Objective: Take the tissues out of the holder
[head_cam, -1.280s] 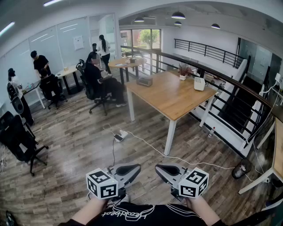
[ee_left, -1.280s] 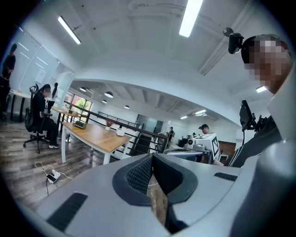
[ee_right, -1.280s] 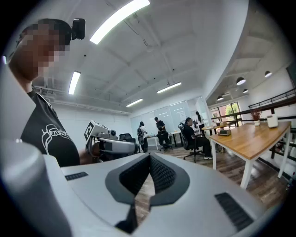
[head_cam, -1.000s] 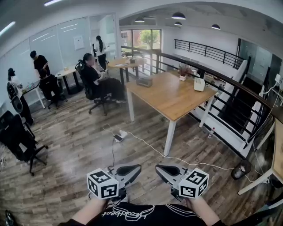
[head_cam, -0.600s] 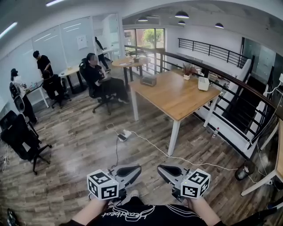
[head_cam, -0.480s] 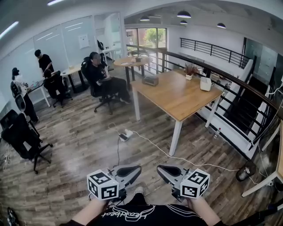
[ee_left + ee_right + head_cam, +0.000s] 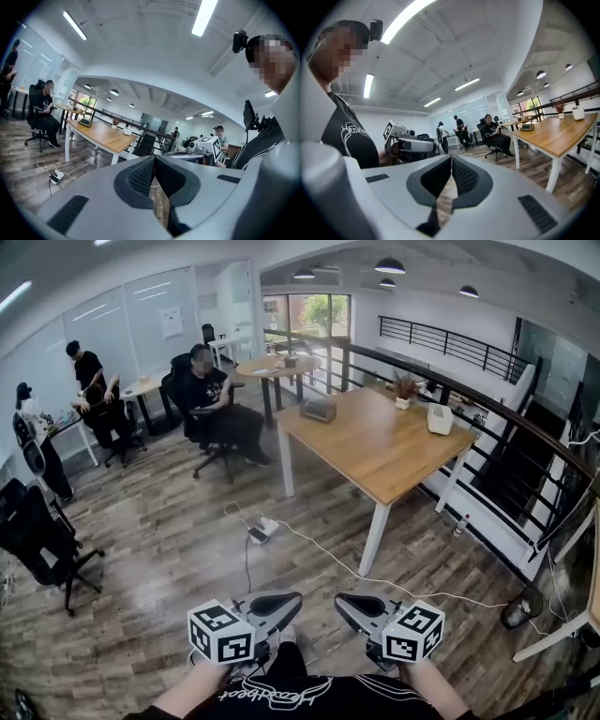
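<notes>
Viewpoint had advanced toward the table [image 7: 375, 451]; left gripper [image 7: 292, 598] and right gripper [image 7: 341, 600], both closed and empty, were well apart from the grey holder [image 7: 319, 410].

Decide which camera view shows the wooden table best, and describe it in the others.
The head view: the wooden table shows its whole top and white legs from above. In the left gripper view the table is small and distant; in the right gripper view it stands side-on at the edge.
</notes>
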`<action>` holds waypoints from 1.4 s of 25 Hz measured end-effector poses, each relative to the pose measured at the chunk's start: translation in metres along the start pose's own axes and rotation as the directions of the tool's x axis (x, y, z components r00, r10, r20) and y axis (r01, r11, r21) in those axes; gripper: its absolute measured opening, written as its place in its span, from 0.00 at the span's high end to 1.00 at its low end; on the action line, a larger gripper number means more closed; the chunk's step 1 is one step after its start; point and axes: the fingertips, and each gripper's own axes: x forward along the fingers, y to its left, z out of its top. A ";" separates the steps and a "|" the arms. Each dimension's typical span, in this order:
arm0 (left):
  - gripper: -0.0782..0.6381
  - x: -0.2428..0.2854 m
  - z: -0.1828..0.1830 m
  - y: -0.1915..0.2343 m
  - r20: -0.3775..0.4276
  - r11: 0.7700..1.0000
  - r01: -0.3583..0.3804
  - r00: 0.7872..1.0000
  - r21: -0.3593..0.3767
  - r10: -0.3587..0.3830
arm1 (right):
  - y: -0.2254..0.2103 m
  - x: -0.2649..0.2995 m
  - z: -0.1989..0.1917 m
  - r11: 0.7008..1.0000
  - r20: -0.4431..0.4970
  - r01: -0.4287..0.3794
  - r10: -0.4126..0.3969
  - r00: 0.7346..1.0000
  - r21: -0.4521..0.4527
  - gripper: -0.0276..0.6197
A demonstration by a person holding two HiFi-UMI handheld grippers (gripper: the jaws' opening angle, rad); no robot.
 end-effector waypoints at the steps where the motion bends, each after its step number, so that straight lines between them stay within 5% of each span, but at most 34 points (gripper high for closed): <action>1: 0.87 0.006 0.004 0.011 -0.005 1.000 0.006 1.000 0.000 -0.006 | -0.012 0.006 0.001 1.000 -0.007 0.016 -0.016 1.000 -0.004 0.93; 5: 0.87 0.023 0.018 0.068 -0.028 1.000 0.011 1.000 0.018 -0.010 | -0.061 0.044 0.007 0.998 -0.023 0.057 -0.057 0.998 0.018 0.93; 10: 0.87 0.036 0.040 0.165 -0.040 0.999 0.010 0.999 -0.042 -0.012 | -0.116 0.121 0.020 0.996 -0.052 0.064 -0.061 0.997 0.057 0.93; 25: 0.87 0.083 0.187 0.485 0.022 0.999 -0.014 1.000 -0.046 0.015 | -0.302 0.370 0.126 0.996 -0.096 0.086 -0.083 0.992 0.030 0.93; 35: 0.87 0.134 0.226 0.575 0.045 1.000 -0.011 0.999 -0.022 0.012 | -0.390 0.421 0.142 0.994 -0.099 0.109 -0.106 0.989 0.024 0.93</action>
